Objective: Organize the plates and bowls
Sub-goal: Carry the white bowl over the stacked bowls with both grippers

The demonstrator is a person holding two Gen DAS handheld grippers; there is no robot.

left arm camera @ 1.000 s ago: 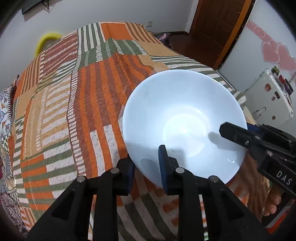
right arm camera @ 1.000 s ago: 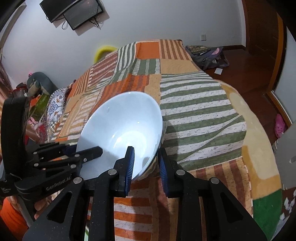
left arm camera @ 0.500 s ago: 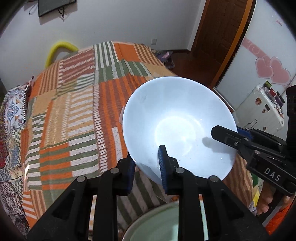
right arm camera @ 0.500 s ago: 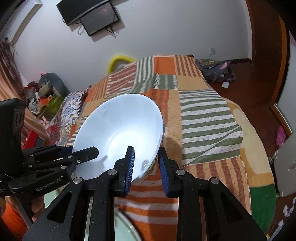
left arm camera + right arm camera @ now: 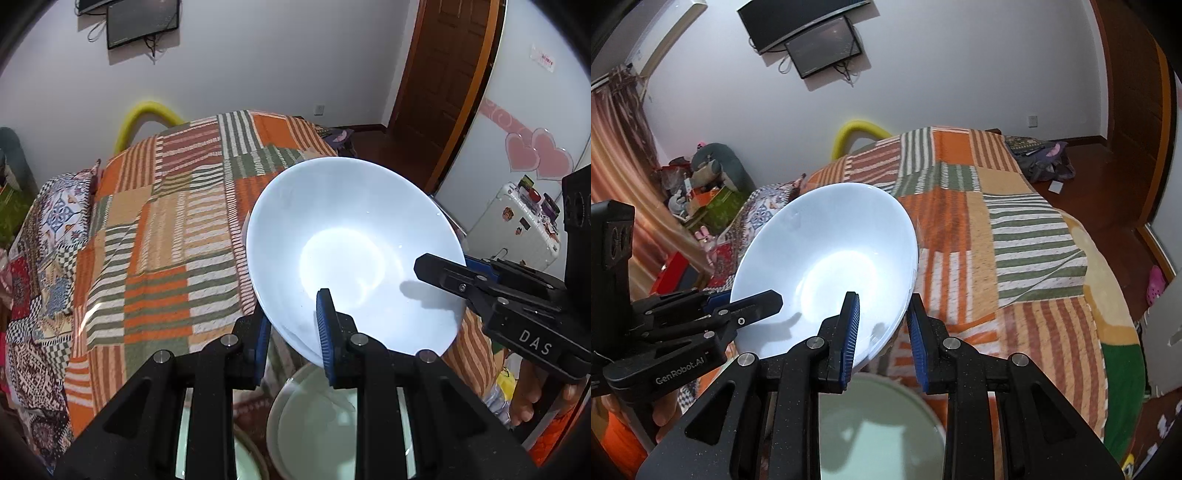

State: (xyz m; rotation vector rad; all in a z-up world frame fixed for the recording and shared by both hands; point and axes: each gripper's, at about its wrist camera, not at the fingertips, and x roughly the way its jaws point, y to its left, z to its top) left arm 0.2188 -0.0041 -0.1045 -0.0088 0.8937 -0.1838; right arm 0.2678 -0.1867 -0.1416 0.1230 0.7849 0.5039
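White bowl held tilted above striped quilt, rim clamped by left gripper at 6 o'clock and right gripper at bowl's right edge; both jaws narrow on rim. Pale dish below, partly hidden by the fingers. Vs. 1 s ago: bowl higher, dish and wall TV now in view. Writing: "DAS", "GenRobot.AI".

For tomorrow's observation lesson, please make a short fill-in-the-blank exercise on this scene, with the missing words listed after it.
1. The white bowl is held by ____ grippers at once.
2. Each gripper clamps the bowl by its ____.
3. Behind the bowl lies a striped patchwork ____.
4. Below the left gripper and the right gripper sits a pale green ____.

Missing words: two; rim; blanket; dish
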